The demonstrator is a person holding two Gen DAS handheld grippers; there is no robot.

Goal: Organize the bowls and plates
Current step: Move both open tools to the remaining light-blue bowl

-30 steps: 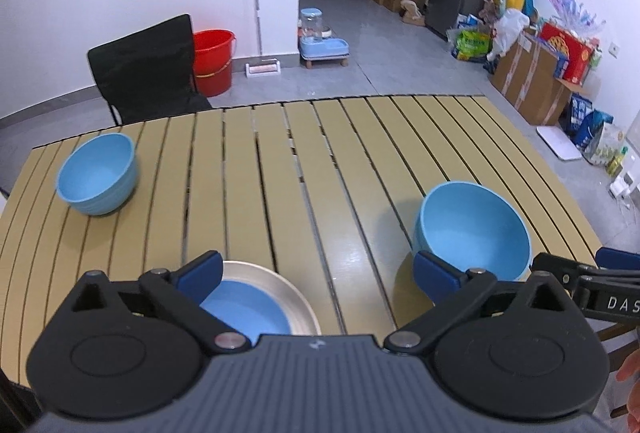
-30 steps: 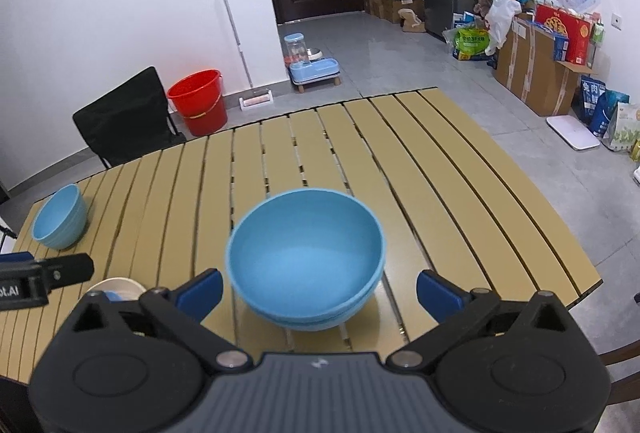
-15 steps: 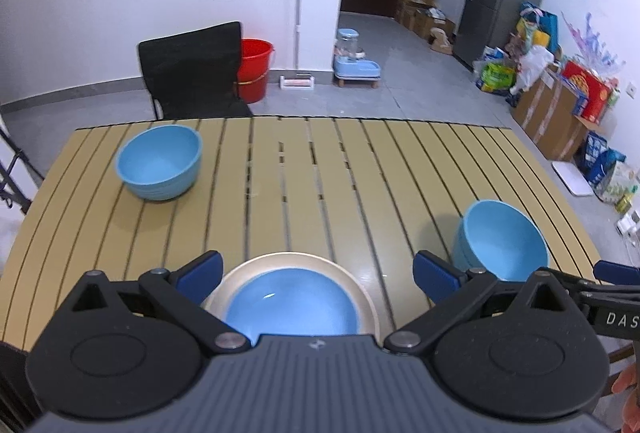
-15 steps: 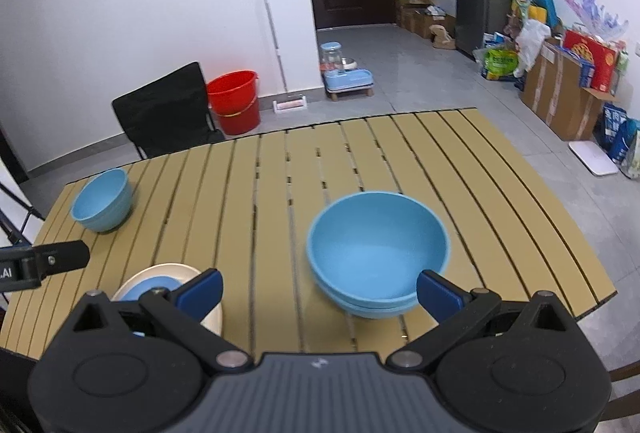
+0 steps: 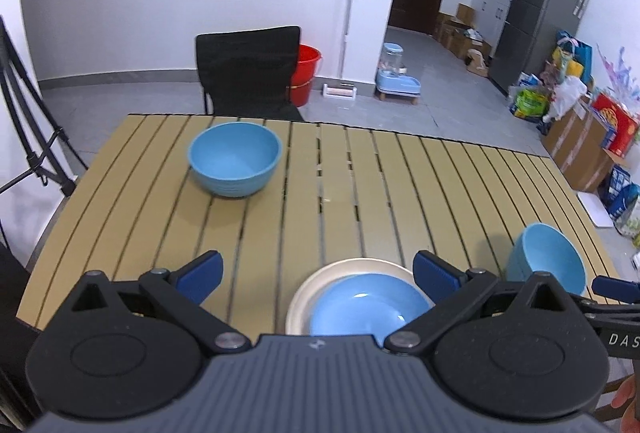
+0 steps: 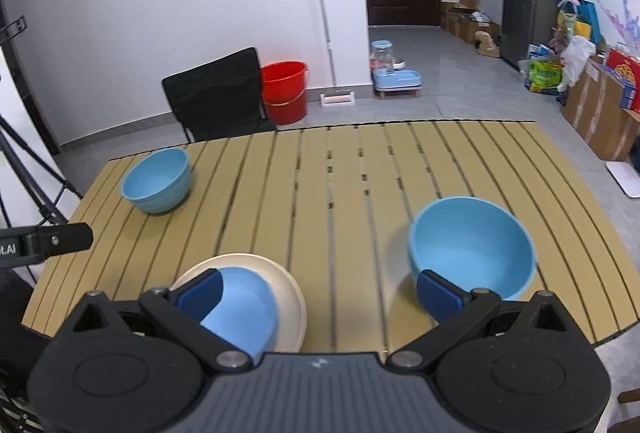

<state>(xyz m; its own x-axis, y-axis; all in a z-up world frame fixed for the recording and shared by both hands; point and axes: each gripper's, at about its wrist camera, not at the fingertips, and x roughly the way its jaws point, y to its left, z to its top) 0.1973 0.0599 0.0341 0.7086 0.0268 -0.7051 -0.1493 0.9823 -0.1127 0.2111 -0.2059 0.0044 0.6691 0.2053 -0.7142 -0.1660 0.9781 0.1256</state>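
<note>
Both grippers are held wide open over the slatted tabletop (image 5: 360,185), nothing grasped: left gripper (image 5: 316,275), right gripper (image 6: 318,291). A blue plate (image 6: 244,309) is sat on a cream plate (image 6: 288,297) at the near edge. One blue bowl (image 6: 472,247) is seen near right, another bowl (image 5: 235,157) far left.

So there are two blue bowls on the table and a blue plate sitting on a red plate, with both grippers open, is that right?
Nearly: the lower plate is cream, not red, as the right wrist view shows. The rest holds: two bowls on the table, the blue plate on top, and the left gripper and right gripper open.
</note>
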